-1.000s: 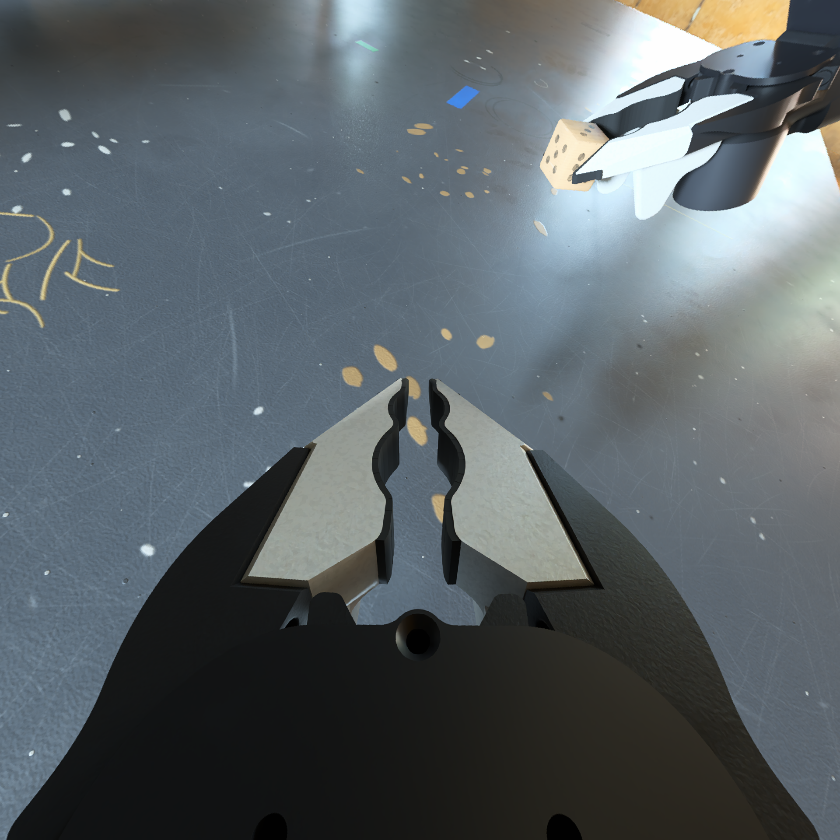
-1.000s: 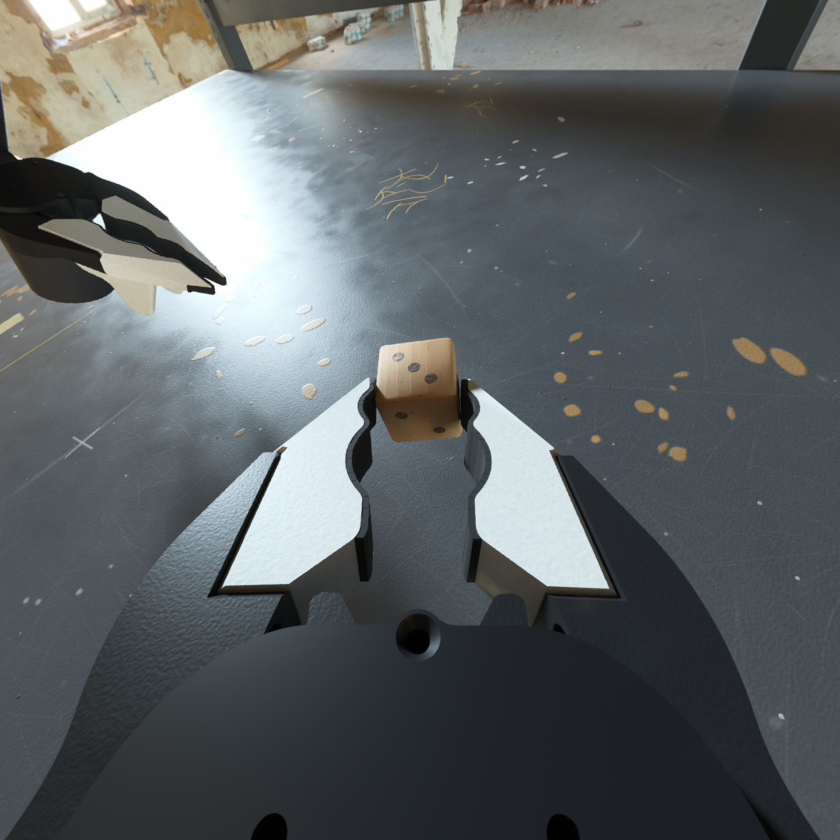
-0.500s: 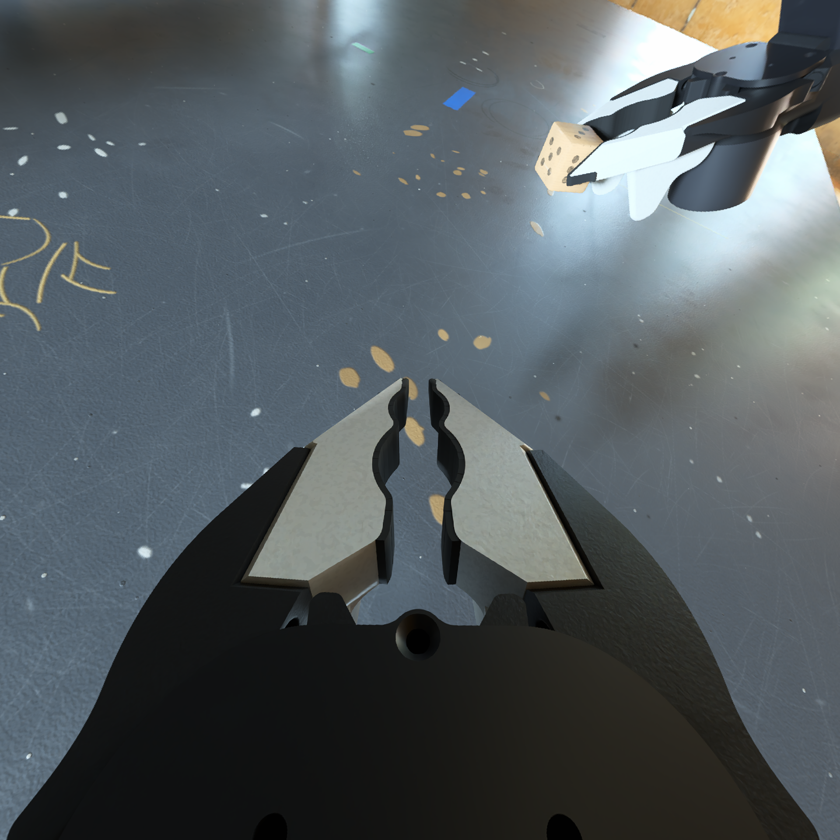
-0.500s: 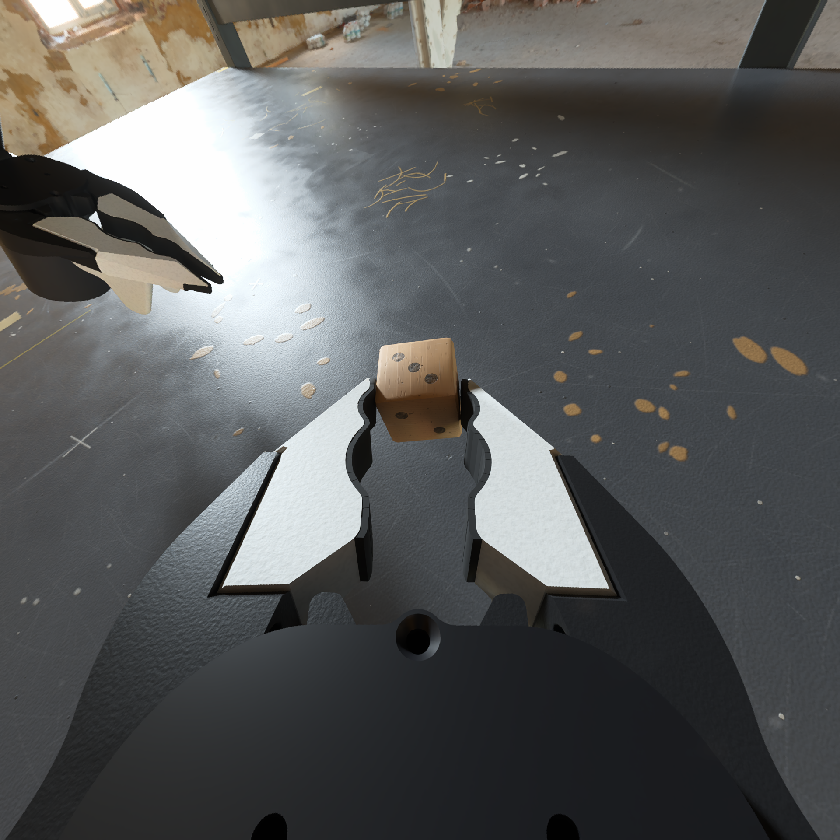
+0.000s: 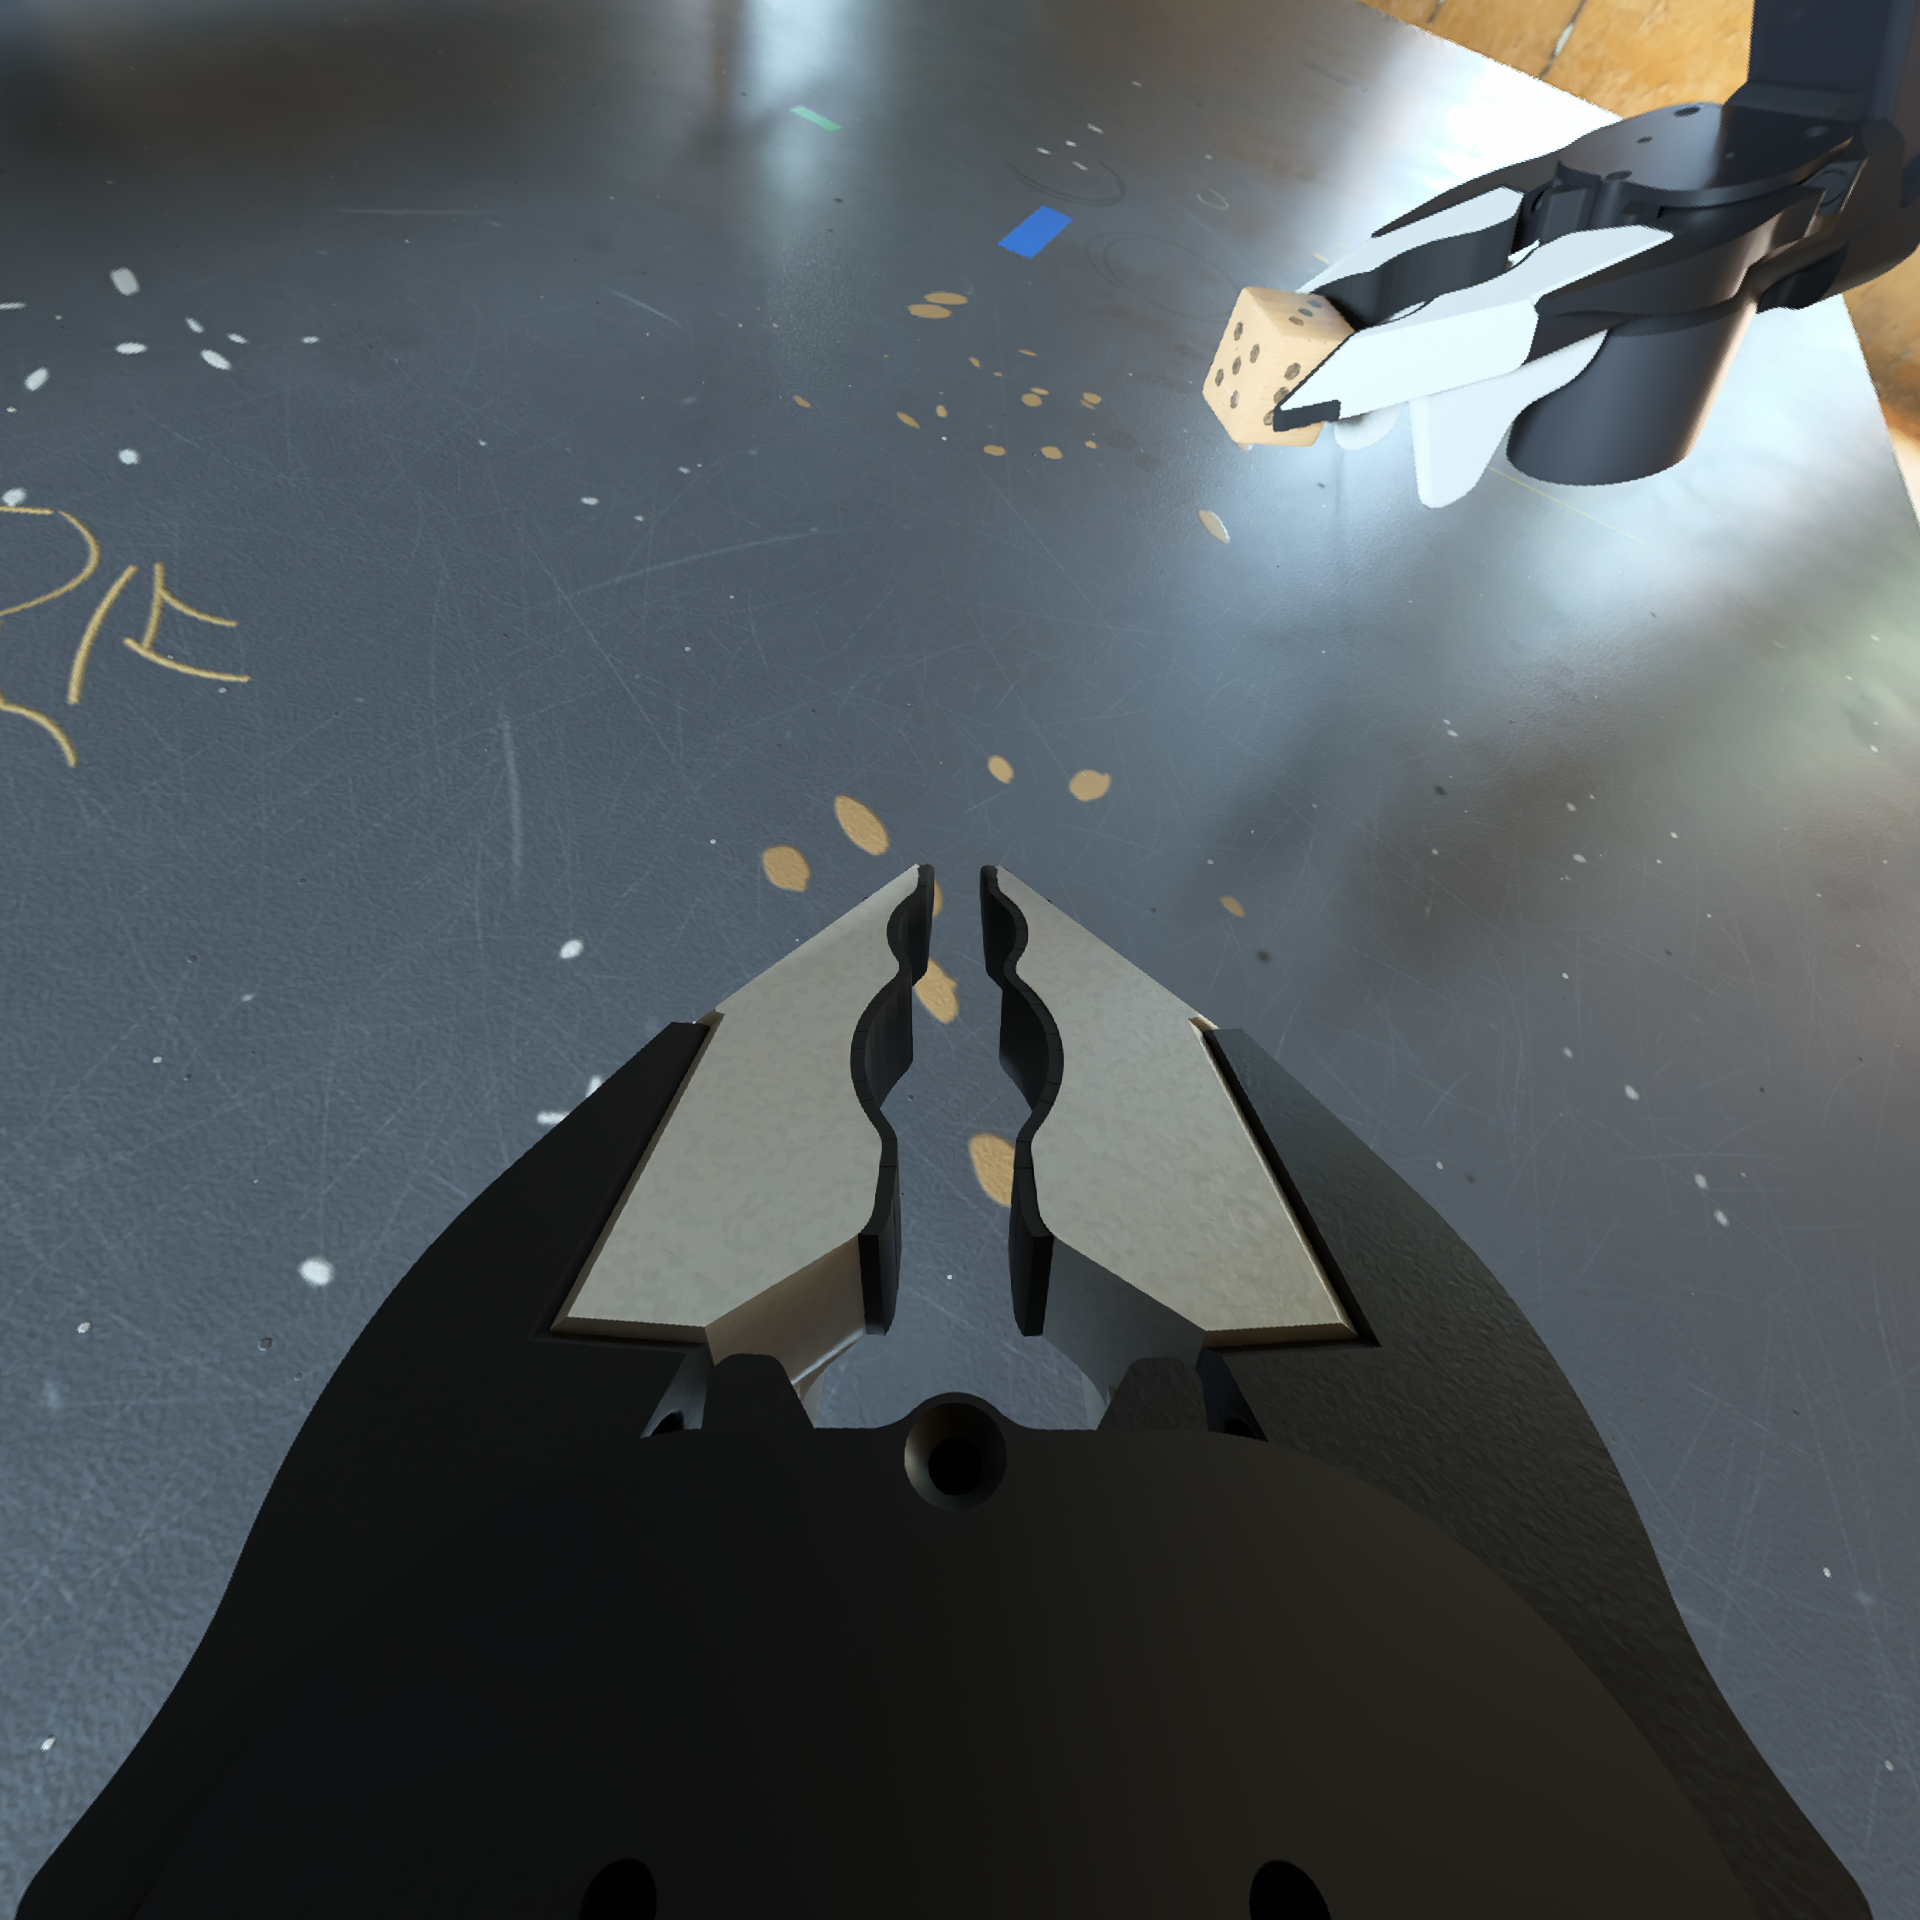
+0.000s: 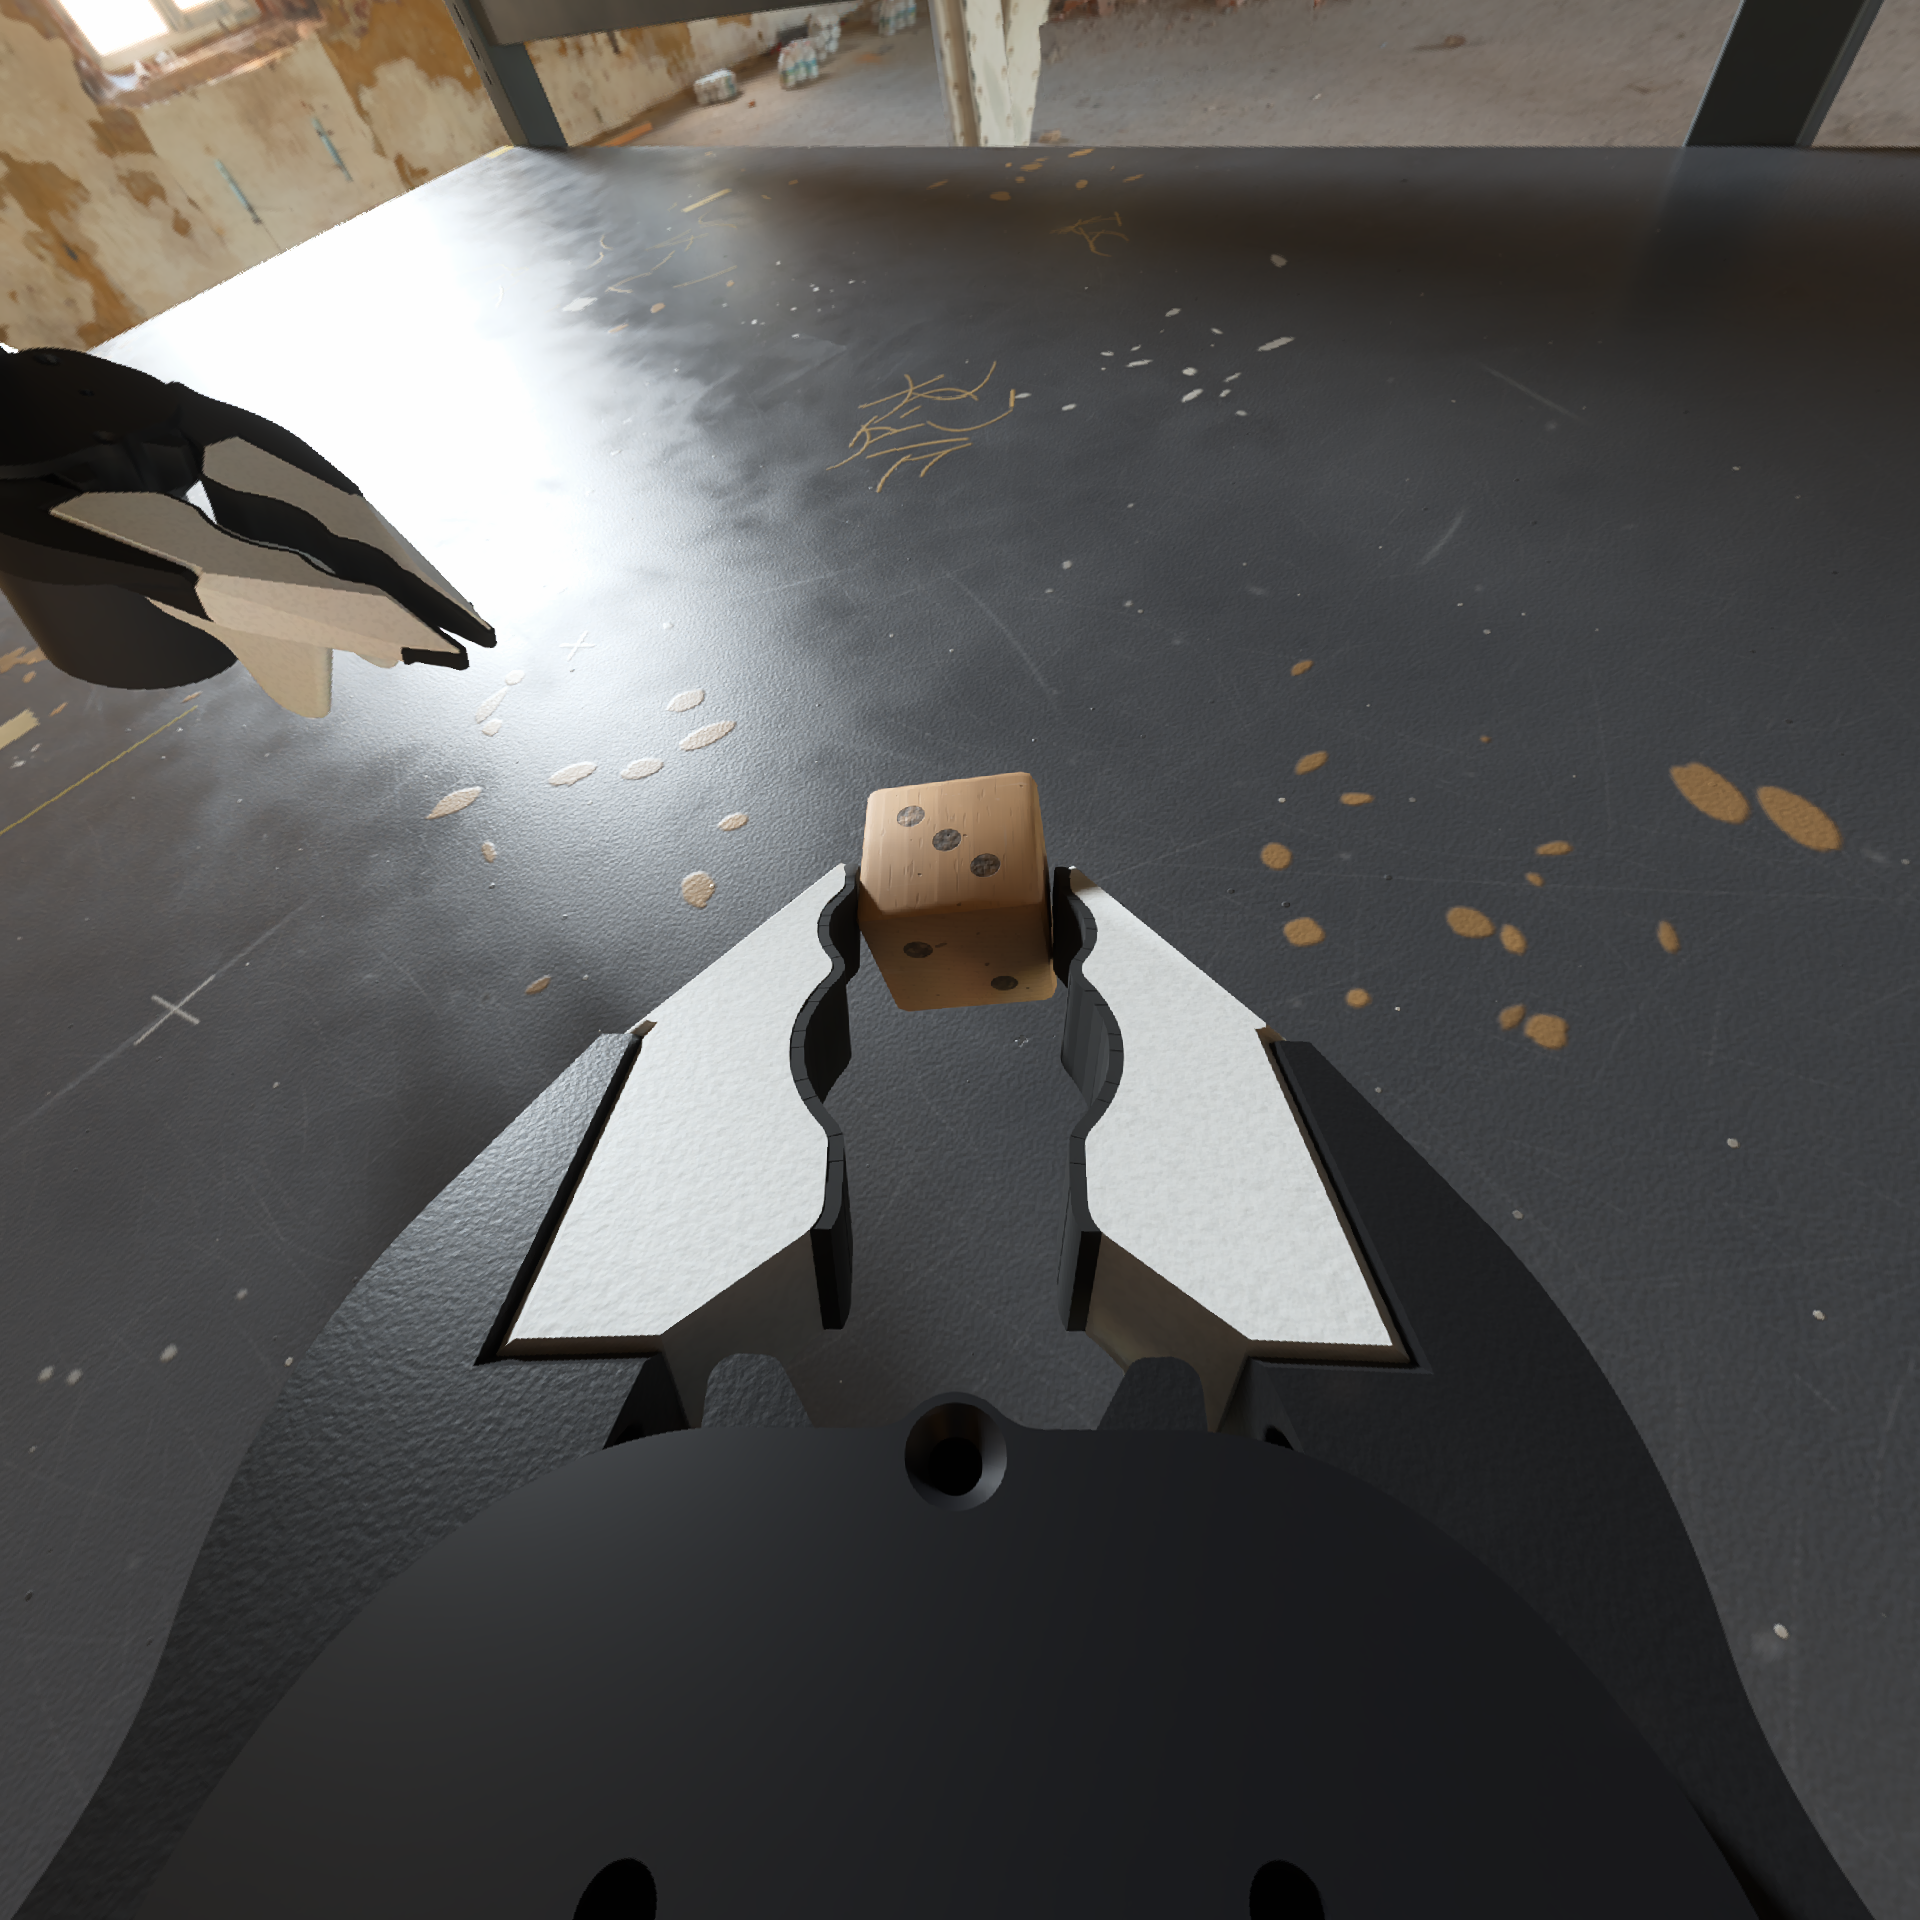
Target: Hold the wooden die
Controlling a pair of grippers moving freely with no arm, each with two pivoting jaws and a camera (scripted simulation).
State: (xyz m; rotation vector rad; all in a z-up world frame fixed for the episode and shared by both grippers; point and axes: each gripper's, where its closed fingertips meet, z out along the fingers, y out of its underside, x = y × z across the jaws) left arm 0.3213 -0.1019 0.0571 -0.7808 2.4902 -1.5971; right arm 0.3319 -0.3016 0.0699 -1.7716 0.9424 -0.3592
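The wooden die is a pale cube with dark pips, clamped between the fingertips of my right gripper and held above the dark table. The die also shows in the left wrist view at the upper right, in the white-fingered right gripper. My left gripper is empty above the table, its fingertips nearly together with a narrow gap. It also shows in the right wrist view at the far left, well apart from the die.
The dark grey table is scuffed, with tan paint spots and yellow scribbles. A small blue patch lies at the far side. The table's edge runs close behind the right gripper.
The right gripper has lifted the die a little higher and slightly left in the left wrist view. The left gripper has hardly moved.
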